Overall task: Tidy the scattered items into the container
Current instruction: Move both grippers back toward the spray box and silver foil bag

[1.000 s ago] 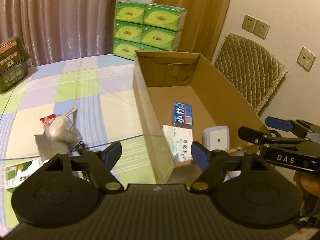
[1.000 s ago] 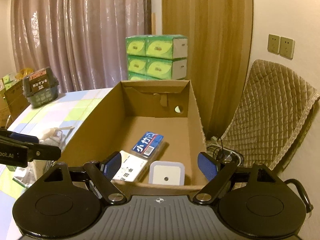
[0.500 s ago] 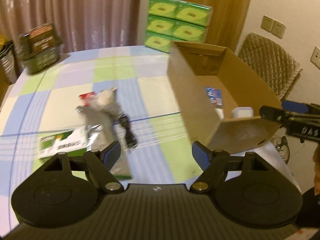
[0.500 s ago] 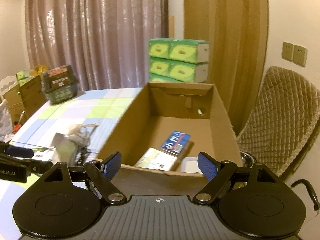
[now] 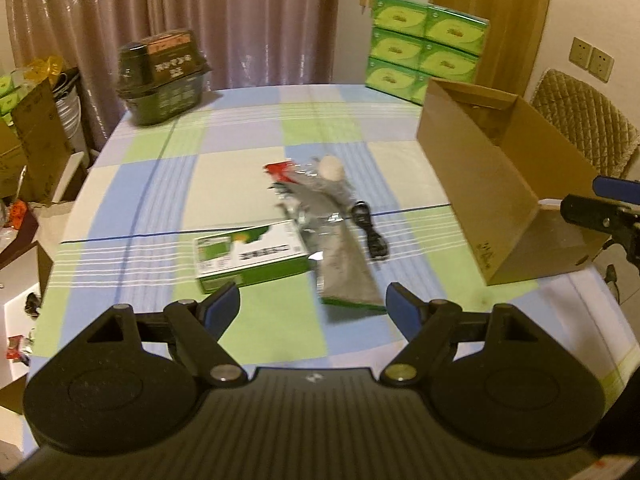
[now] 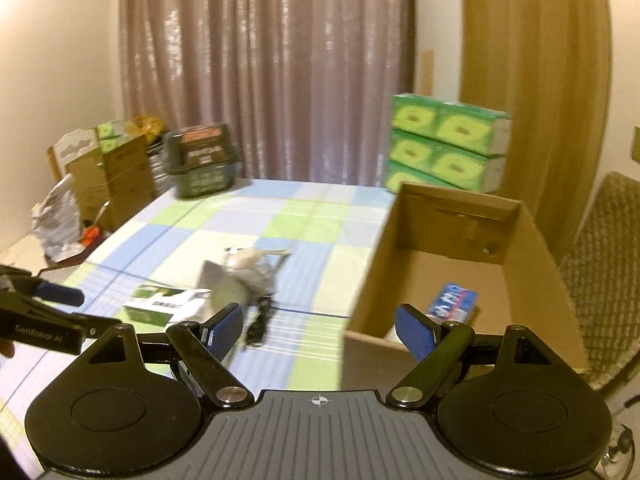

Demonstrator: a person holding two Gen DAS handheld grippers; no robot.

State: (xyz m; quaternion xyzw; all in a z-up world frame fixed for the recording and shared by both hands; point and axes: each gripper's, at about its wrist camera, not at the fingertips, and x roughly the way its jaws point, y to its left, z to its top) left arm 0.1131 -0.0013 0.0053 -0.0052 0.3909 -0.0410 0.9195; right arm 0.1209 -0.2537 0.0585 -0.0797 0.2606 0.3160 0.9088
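On the checked tablecloth (image 5: 240, 184) lie a green-and-white box (image 5: 250, 260), a grey pouch (image 5: 340, 248) and a black cable (image 5: 370, 232) — scattered left of the cardboard box (image 5: 480, 184). The left gripper (image 5: 313, 307) is opening, empty; the right gripper (image 6: 319, 330) spread, empty.

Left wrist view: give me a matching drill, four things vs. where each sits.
Things:
1. green box
2. black cable
3. cardboard box
4. dark basket

Places:
A. far left corner of the table
B. right edge of the table
C. nearest the left tool
D. just right of the grey pouch

Pairs: 1-C, 2-D, 3-B, 4-A
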